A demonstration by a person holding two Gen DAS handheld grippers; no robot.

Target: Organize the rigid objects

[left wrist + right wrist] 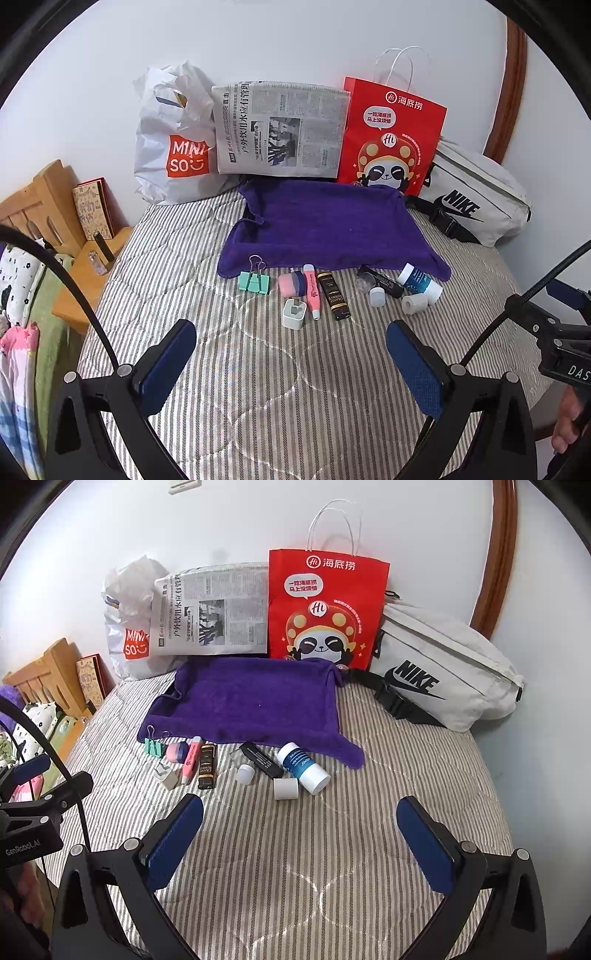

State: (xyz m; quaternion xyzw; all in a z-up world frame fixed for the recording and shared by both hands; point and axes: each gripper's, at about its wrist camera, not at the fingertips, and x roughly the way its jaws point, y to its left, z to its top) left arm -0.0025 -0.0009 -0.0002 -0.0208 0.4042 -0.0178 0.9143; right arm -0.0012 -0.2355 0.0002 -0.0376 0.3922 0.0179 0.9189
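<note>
A row of small items lies on the striped bed in front of a purple towel (332, 225) (255, 701): green binder clips (254, 282) (155, 746), a pink-blue case (291, 283), a white charger (294, 314) (166, 775), a pink pen (312, 291) (191, 760), a black-gold bar (334, 295) (207, 766), a black tube (384, 282) (262, 759), a blue-white bottle (421, 283) (303, 768), small white caps (285, 788). My left gripper (291, 343) and right gripper (300, 819) are open and empty, held short of the row.
A Miniso bag (173, 140), a newspaper (280, 129), a red paper bag (391, 136) and a white Nike pouch (443, 668) stand against the wall. A wooden headboard and shelf (48, 210) are at the left. The right gripper body (554, 332) shows at the left view's edge.
</note>
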